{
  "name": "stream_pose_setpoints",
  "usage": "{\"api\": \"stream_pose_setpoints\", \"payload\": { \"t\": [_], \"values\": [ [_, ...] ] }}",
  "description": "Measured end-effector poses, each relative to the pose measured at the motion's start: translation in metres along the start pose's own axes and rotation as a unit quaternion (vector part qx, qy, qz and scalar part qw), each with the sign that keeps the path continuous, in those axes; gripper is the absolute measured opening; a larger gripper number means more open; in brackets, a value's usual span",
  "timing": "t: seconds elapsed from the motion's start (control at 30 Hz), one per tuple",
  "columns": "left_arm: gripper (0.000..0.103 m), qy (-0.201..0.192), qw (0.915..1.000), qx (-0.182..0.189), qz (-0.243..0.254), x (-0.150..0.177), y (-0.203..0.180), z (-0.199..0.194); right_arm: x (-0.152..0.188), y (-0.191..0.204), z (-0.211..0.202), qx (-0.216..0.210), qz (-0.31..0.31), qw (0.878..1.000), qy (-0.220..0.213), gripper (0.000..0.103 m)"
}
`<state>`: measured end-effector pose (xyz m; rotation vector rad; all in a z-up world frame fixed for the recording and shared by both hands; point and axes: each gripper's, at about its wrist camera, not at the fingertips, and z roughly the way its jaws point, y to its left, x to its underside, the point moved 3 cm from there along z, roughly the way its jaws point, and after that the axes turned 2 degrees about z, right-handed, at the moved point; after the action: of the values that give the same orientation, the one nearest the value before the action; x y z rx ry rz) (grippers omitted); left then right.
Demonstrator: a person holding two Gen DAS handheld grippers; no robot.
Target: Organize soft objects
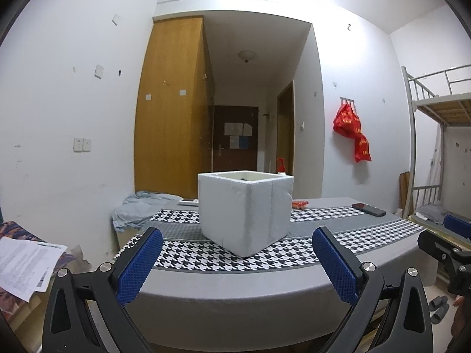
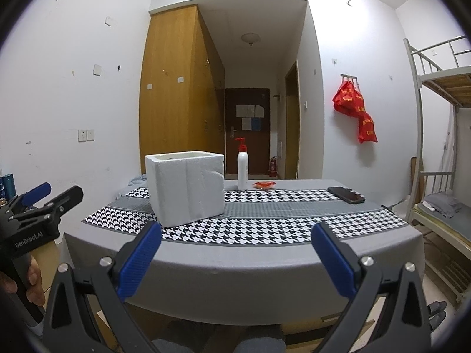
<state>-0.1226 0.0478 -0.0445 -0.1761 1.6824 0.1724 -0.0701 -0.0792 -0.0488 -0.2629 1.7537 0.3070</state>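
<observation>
A white foam box (image 1: 245,211) stands open-topped on the table's houndstooth runner (image 1: 206,253); it also shows in the right wrist view (image 2: 187,188). Something dark lies just inside its rim, too hidden to identify. My left gripper (image 1: 235,264) is open and empty, held off the table's front edge, facing the box. My right gripper (image 2: 235,261) is open and empty, also off the front edge, to the right of the box. The left gripper's body shows at the left of the right wrist view (image 2: 38,214).
A white pump bottle (image 2: 242,166), a small red packet (image 2: 264,185) and a black phone (image 2: 346,194) lie on the table's far side. Light blue cloth (image 1: 138,206) is bunched at the far left corner. Papers (image 1: 26,264) lie left; a bunk bed (image 2: 441,147) stands right.
</observation>
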Motion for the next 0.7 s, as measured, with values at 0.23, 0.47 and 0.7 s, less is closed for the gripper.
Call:
{"api": "stream_pose_setpoints", "payload": {
  "t": [0.23,0.47,0.7],
  "values": [
    [0.102,0.009,0.9999,0.003,0.005,0.0049,-0.0032,0.0036,0.0028,-0.0016,0.0038,0.0,0.0,1.0,0.008,0.103],
    [0.102,0.006,0.9999,0.0,0.009,0.0042,-0.0035,0.0016,0.0,-0.0015,0.005,-0.004,0.0,1.0,0.013,0.103],
    [0.102,0.009,0.9998,0.001,0.015,0.0058,-0.0053,0.0025,0.0031,-0.0025,0.006,-0.005,0.002,1.0,0.019,0.103]
  ]
}}
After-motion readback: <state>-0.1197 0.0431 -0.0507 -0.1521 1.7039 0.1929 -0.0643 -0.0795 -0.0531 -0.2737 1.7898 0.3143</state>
